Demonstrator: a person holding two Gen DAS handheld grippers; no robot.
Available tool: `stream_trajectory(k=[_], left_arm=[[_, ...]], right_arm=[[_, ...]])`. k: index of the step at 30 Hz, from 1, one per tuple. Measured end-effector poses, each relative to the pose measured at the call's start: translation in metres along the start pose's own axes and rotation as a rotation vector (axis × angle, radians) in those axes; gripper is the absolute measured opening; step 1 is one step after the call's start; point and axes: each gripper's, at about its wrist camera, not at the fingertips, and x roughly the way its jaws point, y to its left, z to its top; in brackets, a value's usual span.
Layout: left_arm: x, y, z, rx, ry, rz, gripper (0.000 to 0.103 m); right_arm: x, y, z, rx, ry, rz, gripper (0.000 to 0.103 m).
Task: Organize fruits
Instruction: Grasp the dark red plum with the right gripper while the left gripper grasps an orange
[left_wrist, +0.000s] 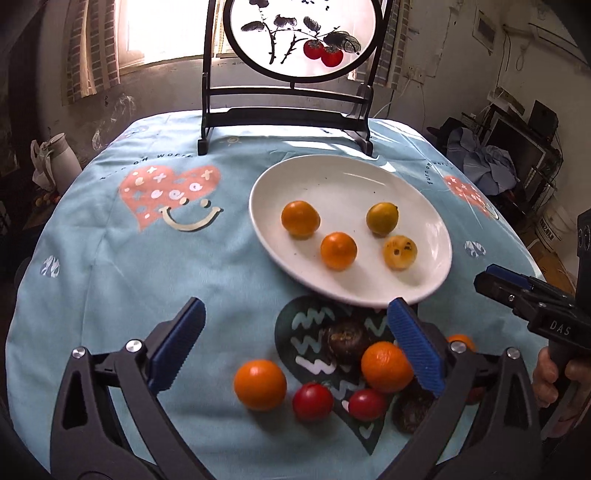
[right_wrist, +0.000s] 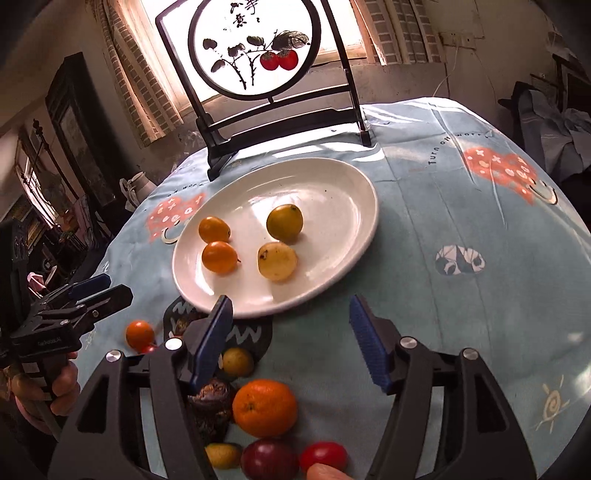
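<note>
**While both grippers hover agape, four fruits sit on the plate and the rest wait on the cloth**

While the white oval plate (left_wrist: 334, 177) rests on the blue patterned tablecloth (left_wrist: 110, 258) in front of a dark framed screen painted with red fruit (left_wrist: 299, 37), it carries four small fruits: two orange ones (left_wrist: 300, 218) toward its left side, a greenish-yellow one (left_wrist: 382, 218) farther back on the right, and a pale yellow spotted one (left_wrist: 400, 253) nearer the front.

Nearer the cameras, loose fruit lies on the cloth around a dark heart print. From the left wrist view there is an orange (left_wrist: 260, 384), two red tomatoes (left_wrist: 313, 401), a second orange (left_wrist: 386, 366) and a dark brown wrinkled fruit (left_wrist: 345, 341) just behind it.

The left gripper (left_wrist: 295, 343) hangs above this group, its jaws spread wide and holding nothing. The right gripper (right_wrist: 291, 339) is likewise spread and empty, poised just short of the plate's near rim, with a large orange (right_wrist: 265, 407) and a dark red fruit (right_wrist: 269, 459) below it. Each gripper shows at the edge of the other's view.
</note>
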Motion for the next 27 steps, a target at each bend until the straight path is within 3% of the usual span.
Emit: stream_trajectory(k=[4,10,20,27], left_arm=[[-0.012,0.004,-0.045,-0.007,0.002,0.042,0.101],[-0.017,0.012,-0.084,-0.03,0.032,0.0,0.101],[-0.017,0.018,-0.087,-0.077,0.042,-0.02,0.101],[-0.02,0.017,-0.087,-0.073,0.03,-0.017,0.101]], right_arm=[[-0.018,-0.004,-0.037,0.014,-0.002,0.001,0.066],[-0.03,-0.007,-0.075,0.044,0.046,0.026,0.066],[-0.041,0.028,-0.104,-0.067,0.056,-0.002,0.065],[-0.029,0.028,-0.102,-0.034,0.093,-0.01,0.056]])
